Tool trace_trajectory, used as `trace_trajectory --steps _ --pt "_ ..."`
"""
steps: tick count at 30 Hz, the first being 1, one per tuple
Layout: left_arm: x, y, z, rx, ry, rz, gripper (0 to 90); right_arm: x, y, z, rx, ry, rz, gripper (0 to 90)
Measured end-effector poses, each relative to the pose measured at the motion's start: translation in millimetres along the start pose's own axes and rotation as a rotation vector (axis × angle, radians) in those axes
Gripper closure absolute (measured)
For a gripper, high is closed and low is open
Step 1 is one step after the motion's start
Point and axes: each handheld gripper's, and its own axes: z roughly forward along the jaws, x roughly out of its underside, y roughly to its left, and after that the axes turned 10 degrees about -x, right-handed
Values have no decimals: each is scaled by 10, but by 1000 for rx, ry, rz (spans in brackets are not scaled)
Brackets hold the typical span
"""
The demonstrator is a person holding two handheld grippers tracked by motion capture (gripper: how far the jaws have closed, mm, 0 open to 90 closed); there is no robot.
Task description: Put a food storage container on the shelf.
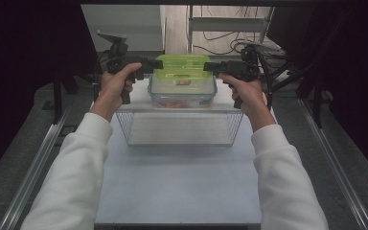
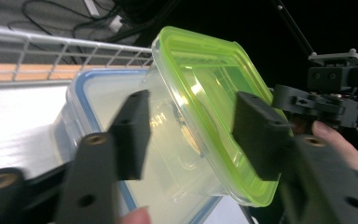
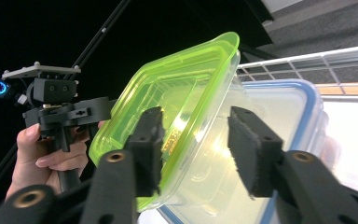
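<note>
Under green-lidded tub (image 1: 182, 67), blue-rimmed container (image 1: 182, 93), wire basket (image 1: 179, 128).

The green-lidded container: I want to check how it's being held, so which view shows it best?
The high view: the green-lidded container sits on the blue-rimmed box, with the left gripper and right gripper at opposite ends. Each gripper view shows one end, close, between its jaws.

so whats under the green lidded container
The green-lidded container sits on a larger clear container with a blue-rimmed lid; something reddish shows through its wall, too blurred to identify. Both grippers straddle the green one's ends. The table beneath is covered.
</note>
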Motion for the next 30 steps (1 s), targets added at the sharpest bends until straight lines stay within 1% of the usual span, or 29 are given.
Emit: trace_trajectory --steps 1,3,4,5,6,7,8,10,11,12,14,15,16,17,19,21,22,23,26,27,28,29,30 --pt "-1 -1 -15 -4 -11 0 411 0 0 0 0 0 0 514" --pt "2 -7 -77 0 -37 10 342 1 41 -63 12 -22 -13 467" --pt "2 -7 -77 0 -37 10 331 1 41 -63 12 -22 -13 467" --pt "10 -17 -100 0 -42 23 331 2 62 -92 11 -23 -17 457" --pt "25 -33 -129 -3 -46 40 324 4 82 -119 8 -28 -28 450" --pt "39 -42 -147 -1 -50 46 308 13 123 -177 8 -28 -47 439" --pt "58 -53 -176 5 -53 54 308 13 123 -177 8 -28 -47 439" --pt "104 -64 -239 9 -61 65 296 34 159 -239 0 -29 -73 432" --pt "133 -66 -273 10 -65 70 286 71 200 -307 -11 -26 -97 424" --pt "164 -64 -309 16 -68 76 286 71 200 -307 -11 -26 -97 424" --pt "248 -74 -384 12 -78 96 278 134 232 -375 -31 -20 -125 416" --pt "311 -68 -429 14 -80 115 272 229 253 -454 -39 -4 -150 410" --pt "352 -62 -450 14 -79 122 272 229 253 -454 -39 -4 -150 410" --pt "428 -55 -488 5 -78 136 269 262 254 -479 -45 0 -156 408" --pt "542 -42 -545 7 -79 154 263 349 259 -557 -55 0 -169 407" --pt "701 -25 -631 -3 -83 190 262 441 269 -637 -68 2 -183 407" --pt "756 -16 -656 -7 -84 199 262 501 279 -686 -70 10 -195 406" --pt "852 1 -695 -12 -84 211 262 541 281 -713 -72 13 -204 406" --pt "1068 45 -764 -13 -77 241 259 712 277 -813 -70 28 -238 402" --pt "1151 61 -787 -9 -76 242 260 778 276 -842 -67 37 -247 399" --pt "1237 75 -811 -8 -73 252 260 849 272 -870 -65 45 -258 396" --pt "1324 87 -830 -10 -73 260 260 998 253 -919 -58 60 -275 392" --pt "1414 98 -844 -11 -69 268 260 998 253 -919 -58 60 -275 392"
